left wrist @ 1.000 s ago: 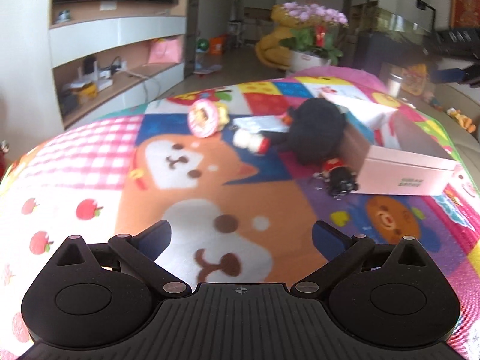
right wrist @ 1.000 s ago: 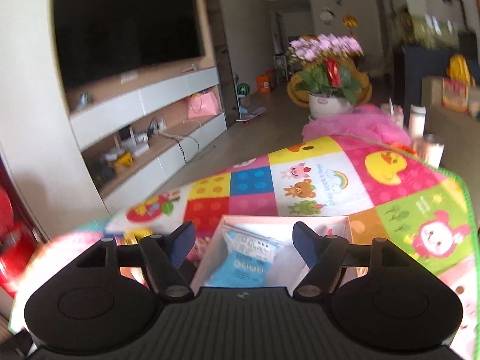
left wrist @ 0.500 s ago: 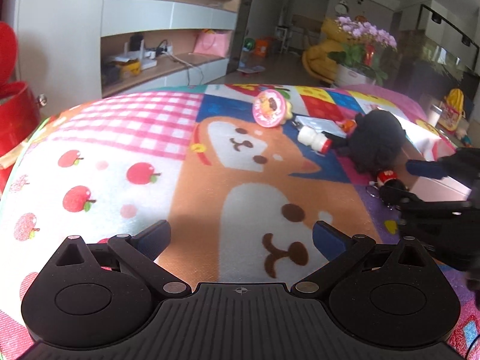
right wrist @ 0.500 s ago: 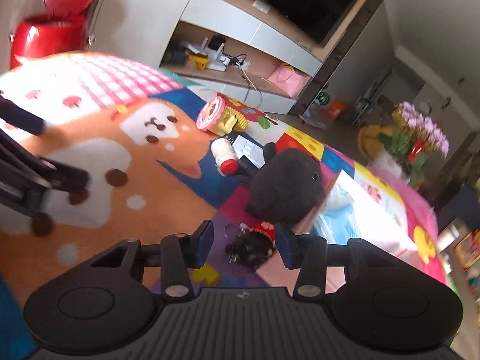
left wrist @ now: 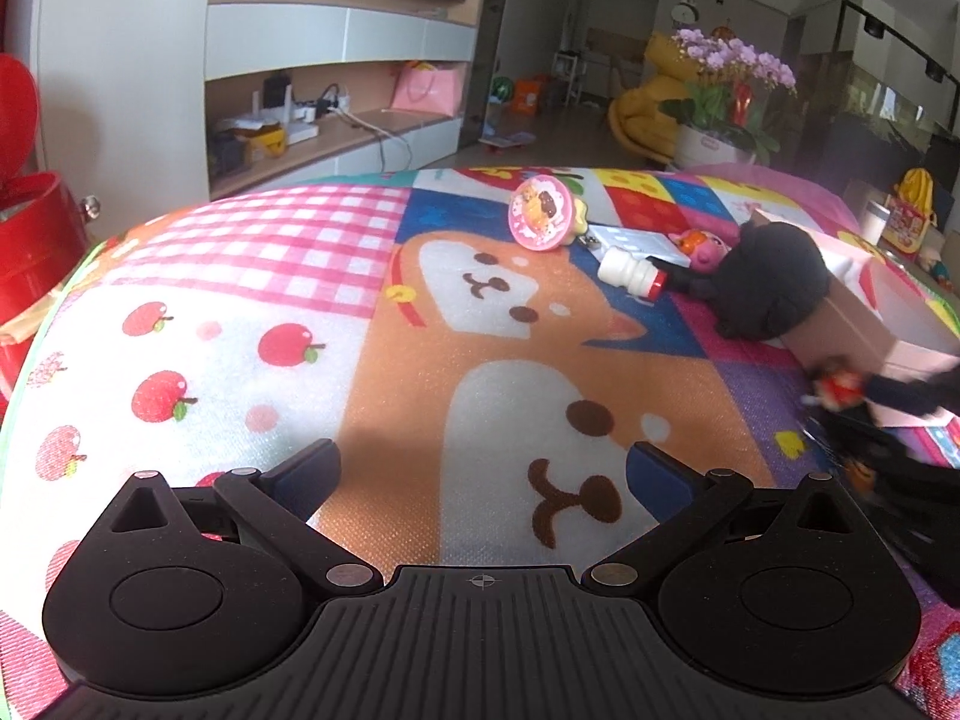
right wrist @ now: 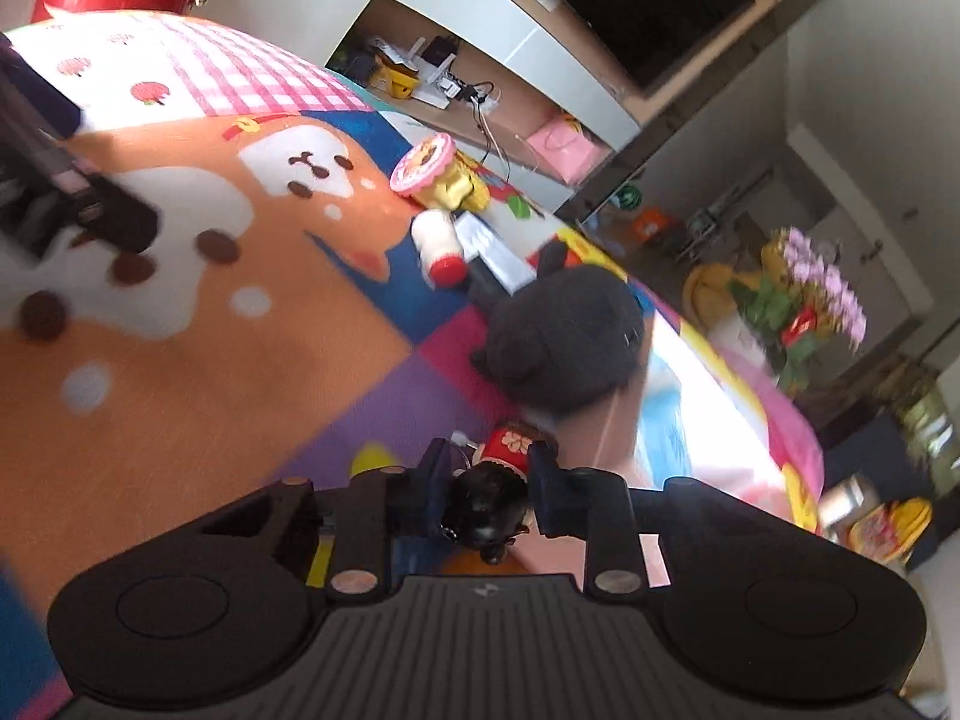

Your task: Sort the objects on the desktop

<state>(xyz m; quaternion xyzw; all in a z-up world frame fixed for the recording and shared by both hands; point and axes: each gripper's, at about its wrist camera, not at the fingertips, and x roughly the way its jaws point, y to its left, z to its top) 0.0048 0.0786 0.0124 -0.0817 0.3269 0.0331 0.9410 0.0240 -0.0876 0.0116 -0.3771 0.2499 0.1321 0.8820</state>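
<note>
A small doll keychain (right wrist: 492, 492) with black hair and a red dress sits between the fingers of my right gripper (right wrist: 486, 462). The jaws are closing and the pads press its sides. It lies on the play mat at the near corner of the pink box (right wrist: 678, 384). In the left wrist view the doll (left wrist: 837, 390) and the right gripper (left wrist: 900, 399) show at the right edge. My left gripper (left wrist: 480, 468) hovers open over the dog print with nothing between its fingers. A black plush (left wrist: 771, 282) leans on the box (left wrist: 870, 312).
On the colourful mat (left wrist: 240, 276), a white bottle with a red cap (left wrist: 630, 270), a round pink toy (left wrist: 540, 213) and a small pink figure (left wrist: 699, 240) lie beyond the plush. A red bin (left wrist: 30, 228) stands at the left. Shelves and a flower pot (left wrist: 720, 120) are behind.
My right gripper came down from above the box, rolled, reached the mat and closed on the doll keychain. The left gripper shifted slightly and stayed open.
</note>
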